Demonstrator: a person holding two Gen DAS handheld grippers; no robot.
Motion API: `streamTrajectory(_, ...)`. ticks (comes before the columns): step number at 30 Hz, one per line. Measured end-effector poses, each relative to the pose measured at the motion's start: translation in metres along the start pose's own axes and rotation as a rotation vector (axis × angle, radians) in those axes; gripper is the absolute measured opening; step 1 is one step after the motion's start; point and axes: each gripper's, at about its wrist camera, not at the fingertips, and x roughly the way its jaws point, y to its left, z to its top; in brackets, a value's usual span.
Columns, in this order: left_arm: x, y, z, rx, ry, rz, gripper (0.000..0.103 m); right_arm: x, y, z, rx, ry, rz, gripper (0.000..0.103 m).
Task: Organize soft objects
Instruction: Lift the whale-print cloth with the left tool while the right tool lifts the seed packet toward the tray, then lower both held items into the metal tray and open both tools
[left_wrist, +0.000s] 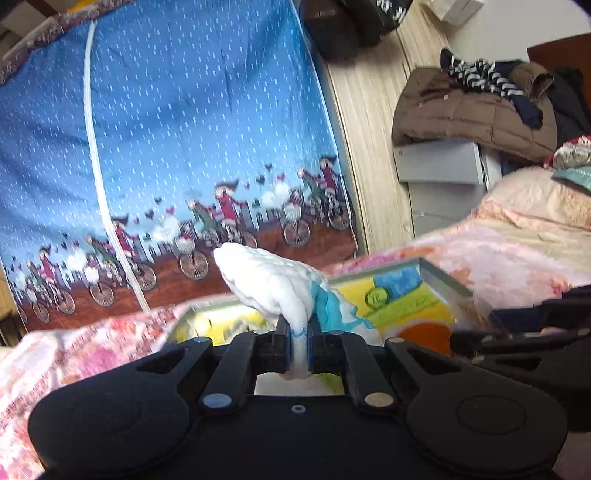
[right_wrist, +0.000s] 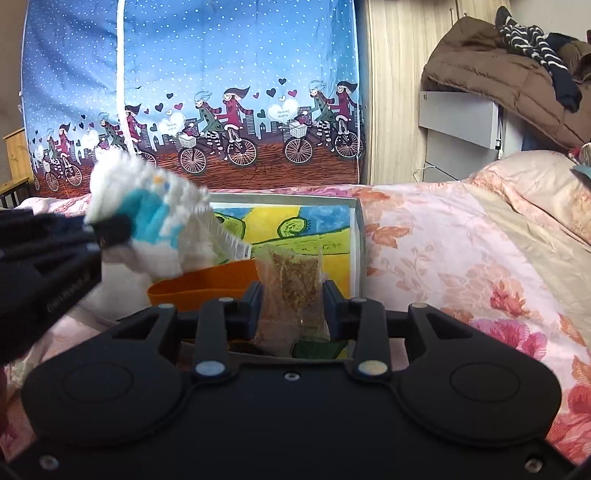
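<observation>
My left gripper is shut on a white quilted cloth with a teal patch and holds it up above a shallow box with a colourful picture bottom. In the right wrist view the same cloth hangs from the left gripper at the left, over the box. My right gripper is shut on a clear plastic bag of brownish dried bits, held over the box's near end. An orange bowl sits in the box beside it.
The box lies on a bed with a pink floral cover. Behind stands a blue fabric wardrobe with a bicycle print. A grey cabinet at the right carries a brown jacket and striped clothes.
</observation>
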Motion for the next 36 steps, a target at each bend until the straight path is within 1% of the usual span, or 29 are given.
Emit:
streamTrajectory(5,0.012,0.007,-0.017,-0.021,0.084,-0.020,0.009,0.011,0.000,-0.006,0.018,0.024,0.007,0.028)
streamTrajectory(6,0.011,0.010,-0.018,-0.034,0.094,-0.028,0.009,0.001,0.005,-0.007,0.020,0.031,0.006,0.029)
streamTrajectory(7,0.010,0.014,-0.018,-0.043,0.108,-0.034,0.010,0.000,0.005,-0.007,0.023,0.039,0.005,0.034)
streamTrajectory(9,0.008,0.019,-0.018,-0.052,0.121,-0.028,0.013,-0.001,0.004,-0.007,0.037,0.036,-0.002,0.037)
streamTrajectory(10,0.006,0.021,-0.018,-0.057,0.122,-0.031,0.015,-0.002,0.004,-0.006,0.041,0.036,0.002,0.042)
streamTrajectory(11,0.003,0.023,-0.017,-0.062,0.124,-0.034,0.020,-0.004,0.005,-0.005,0.040,0.035,0.010,0.044)
streamTrajectory(13,-0.002,0.026,-0.016,-0.076,0.126,-0.036,0.024,-0.007,0.007,-0.004,0.026,0.031,0.009,0.048)
streamTrajectory(14,-0.004,0.029,-0.015,-0.086,0.126,-0.041,0.025,-0.009,0.009,-0.002,0.019,0.029,0.013,0.050)
streamTrajectory(16,-0.009,0.034,-0.014,-0.111,0.120,-0.046,0.027,-0.014,0.011,0.000,0.006,0.023,0.016,0.060)
streamTrajectory(18,-0.015,0.039,-0.012,-0.134,0.114,-0.049,0.029,-0.018,0.010,0.003,0.002,0.009,0.018,0.067)
streamTrajectory(20,-0.020,0.044,-0.010,-0.146,0.111,-0.053,0.034,-0.023,0.008,0.007,0.005,-0.002,0.018,0.071)
streamTrajectory(22,-0.025,0.048,-0.007,-0.152,0.106,-0.053,0.036,-0.031,0.006,0.010,0.017,-0.017,0.015,0.079)
streamTrajectory(23,-0.029,0.050,-0.005,-0.160,0.102,-0.050,0.038,-0.034,0.005,0.012,0.026,-0.027,0.014,0.081)
streamTrajectory(24,-0.033,0.053,-0.002,-0.171,0.097,-0.048,0.040,-0.039,0.004,0.013,0.035,-0.035,0.014,0.086)
streamTrajectory(25,-0.038,0.056,-0.001,-0.179,0.091,-0.046,0.045,-0.045,0.005,0.015,0.042,-0.045,0.012,0.091)
streamTrajectory(26,-0.044,0.059,0.002,-0.186,0.082,-0.043,0.054,-0.050,0.005,0.016,0.045,-0.054,0.013,0.093)
streamTrajectory(27,-0.050,0.062,0.004,-0.191,0.074,-0.040,0.059,-0.055,0.005,0.018,0.046,-0.060,0.016,0.097)
streamTrajectory(28,-0.058,0.066,0.006,-0.199,0.058,-0.035,0.066,-0.060,0.005,0.020,0.045,-0.066,0.019,0.101)
streamTrajectory(29,-0.066,0.070,0.008,-0.208,0.040,-0.030,0.071,-0.065,0.006,0.022,0.044,-0.073,0.021,0.102)
streamTrajectory(33,-0.098,0.088,0.011,-0.248,-0.004,-0.007,0.080,-0.089,0.013,0.029,0.048,-0.109,0.048,0.102)
streamTrajectory(35,-0.115,0.097,0.012,-0.268,-0.028,0.006,0.087,-0.103,0.020,0.031,0.033,-0.135,0.053,0.103)
streamTrajectory(36,-0.122,0.101,0.012,-0.274,-0.039,0.013,0.089,-0.112,0.024,0.032,0.022,-0.152,0.051,0.103)
